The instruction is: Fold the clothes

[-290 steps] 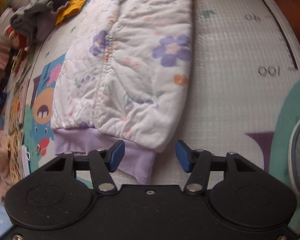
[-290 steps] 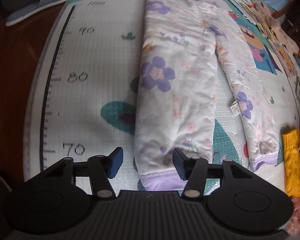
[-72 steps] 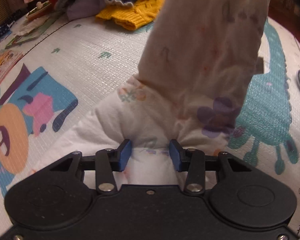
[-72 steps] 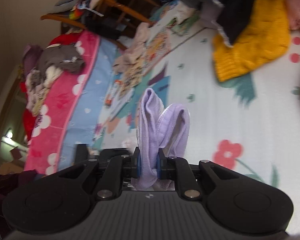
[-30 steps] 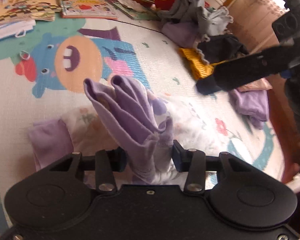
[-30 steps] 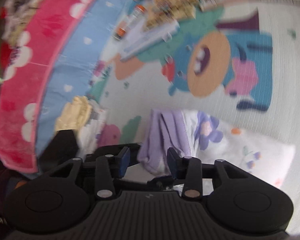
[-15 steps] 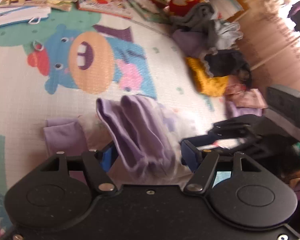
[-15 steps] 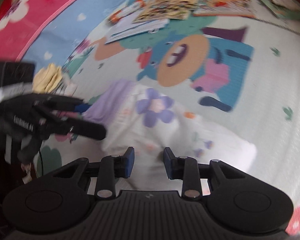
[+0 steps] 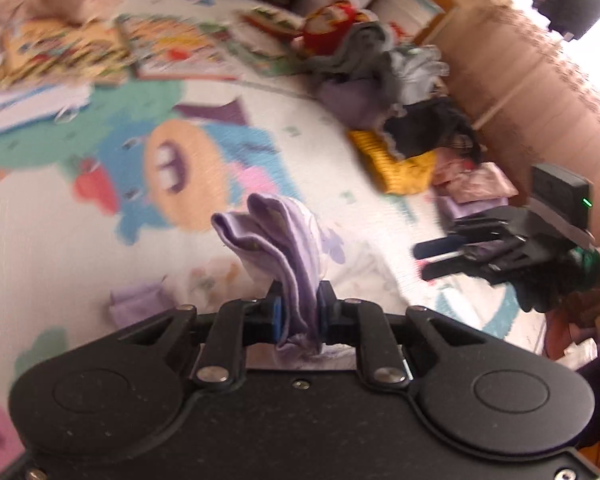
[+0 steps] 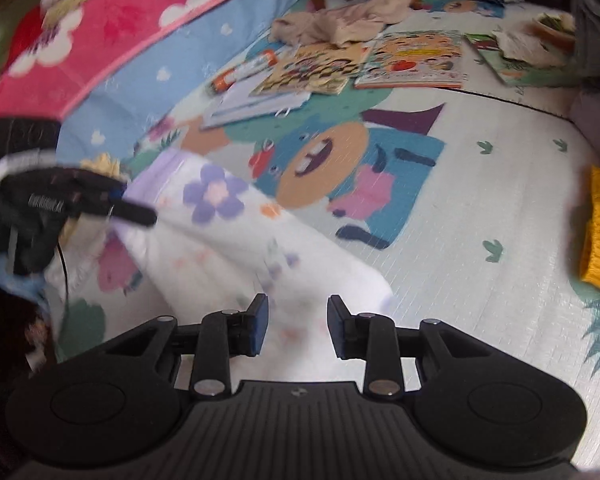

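The white floral padded trousers (image 10: pixel 236 248) lie folded over on the play mat (image 10: pixel 480 300). My left gripper (image 9: pixel 299 312) is shut on their bunched purple cuffs (image 9: pixel 276 240) and holds them just above the folded cloth (image 9: pixel 364 268). Another purple cuff (image 9: pixel 134 306) lies flat to its left. My right gripper (image 10: pixel 297 326) is open and empty, low over the near end of the trousers. It also shows at the right of the left wrist view (image 9: pixel 432 258). The left gripper shows at the left of the right wrist view (image 10: pixel 136 210).
A heap of clothes with a yellow knit (image 9: pixel 400 160) lies at the mat's far right. Picture books (image 10: pixel 408 64) and a beige garment (image 10: pixel 340 20) lie at the far edge. A pink and blue blanket (image 10: pixel 120 32) borders the left.
My left gripper has closed on the purple cuffs, which it only straddled half a second ago. My right gripper let go of the cuffs a second ago, has opened wider and drawn back.
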Available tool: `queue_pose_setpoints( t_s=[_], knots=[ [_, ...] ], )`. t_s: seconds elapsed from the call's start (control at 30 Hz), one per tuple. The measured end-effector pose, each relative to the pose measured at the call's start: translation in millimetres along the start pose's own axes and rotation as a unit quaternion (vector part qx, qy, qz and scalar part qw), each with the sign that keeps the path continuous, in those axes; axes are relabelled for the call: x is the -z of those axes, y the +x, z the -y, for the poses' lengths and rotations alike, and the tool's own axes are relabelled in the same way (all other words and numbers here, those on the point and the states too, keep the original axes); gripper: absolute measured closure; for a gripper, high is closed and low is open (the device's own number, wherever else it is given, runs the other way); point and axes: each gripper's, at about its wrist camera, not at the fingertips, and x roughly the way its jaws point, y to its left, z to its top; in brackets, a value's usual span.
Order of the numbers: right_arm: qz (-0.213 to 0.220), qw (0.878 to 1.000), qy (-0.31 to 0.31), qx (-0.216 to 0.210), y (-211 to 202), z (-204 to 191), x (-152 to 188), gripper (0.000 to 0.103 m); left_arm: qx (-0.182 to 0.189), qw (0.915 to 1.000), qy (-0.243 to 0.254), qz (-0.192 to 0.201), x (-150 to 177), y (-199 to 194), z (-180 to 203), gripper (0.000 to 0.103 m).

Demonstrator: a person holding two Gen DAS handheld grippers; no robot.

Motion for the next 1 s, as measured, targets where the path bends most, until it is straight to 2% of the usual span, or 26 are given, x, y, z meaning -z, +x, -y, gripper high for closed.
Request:
queue_pose_setpoints(
  t_s=[0.13,0.23,0.33,0.37,0.47,0.5,0.53,0.57,0.6,0.63,0.67,0.73,0.77,0.83,0.87,0.9,0.97,1.0],
  knots=[
    [-0.008,0.995,-0.101,-0.004,21,-30,0,0.068,-0.016,0.9989,-0.042,-0.010,11,3,-24,0.088],
    [-0.022,0.988,-0.155,-0.009,44,-48,-3,0.067,-0.028,0.9984,-0.046,-0.020,12,9,-36,0.088],
    [-0.065,0.982,-0.175,-0.008,73,-52,0,0.064,-0.036,0.9974,-0.057,-0.026,16,13,-46,0.088],
    [-0.068,0.982,-0.177,-0.007,77,-53,0,0.064,-0.036,0.9971,-0.062,-0.025,19,12,-49,0.088],
    [-0.043,0.980,-0.193,0.007,72,-58,-2,0.063,-0.035,0.9951,-0.088,-0.030,29,9,-62,0.088],
    [-0.029,0.980,-0.196,0.017,69,-58,-2,0.059,-0.036,0.9938,-0.100,-0.034,32,9,-67,0.087],
    [-0.015,0.979,-0.199,0.028,66,-58,-3,0.055,-0.046,0.9931,-0.102,-0.036,36,10,-71,0.085],
    [-0.013,0.980,-0.196,0.037,68,-55,-3,0.044,-0.054,0.9932,-0.096,-0.039,36,10,-71,0.076],
    [-0.025,0.981,-0.185,0.042,75,-51,-3,0.038,-0.062,0.9932,-0.089,-0.041,36,11,-70,0.063],
    [-0.042,0.983,-0.174,0.045,83,-47,-2,0.037,-0.073,0.9929,-0.083,-0.043,31,10,-64,0.058],
    [-0.048,0.983,-0.169,0.047,87,-46,-2,0.036,-0.083,0.9931,-0.071,-0.043,27,6,-61,0.054],
    [-0.045,0.983,-0.170,0.047,87,-47,-2,0.036,-0.117,0.9928,0.010,-0.024,19,-11,-45,0.054],
    [-0.041,0.982,-0.176,0.047,84,-49,-3,0.037,-0.138,0.9881,0.068,-0.014,16,-17,-33,0.054],
    [-0.029,0.980,-0.190,0.047,79,-52,-4,0.037,-0.171,0.9702,0.171,0.016,13,-31,-8,0.055],
    [-0.027,0.979,-0.195,0.046,79,-53,-4,0.037,-0.164,0.9671,0.192,0.028,10,-34,1,0.055],
    [-0.029,0.979,-0.197,0.046,80,-54,-3,0.037,-0.148,0.9678,0.201,0.035,8,-34,7,0.054],
    [-0.029,0.977,-0.204,0.048,84,-58,-2,0.036,-0.123,0.9657,0.226,0.034,7,-21,19,0.054],
    [-0.030,0.977,-0.207,0.047,86,-59,-2,0.036,-0.116,0.9605,0.252,0.021,9,-10,25,0.054]
  ],
)
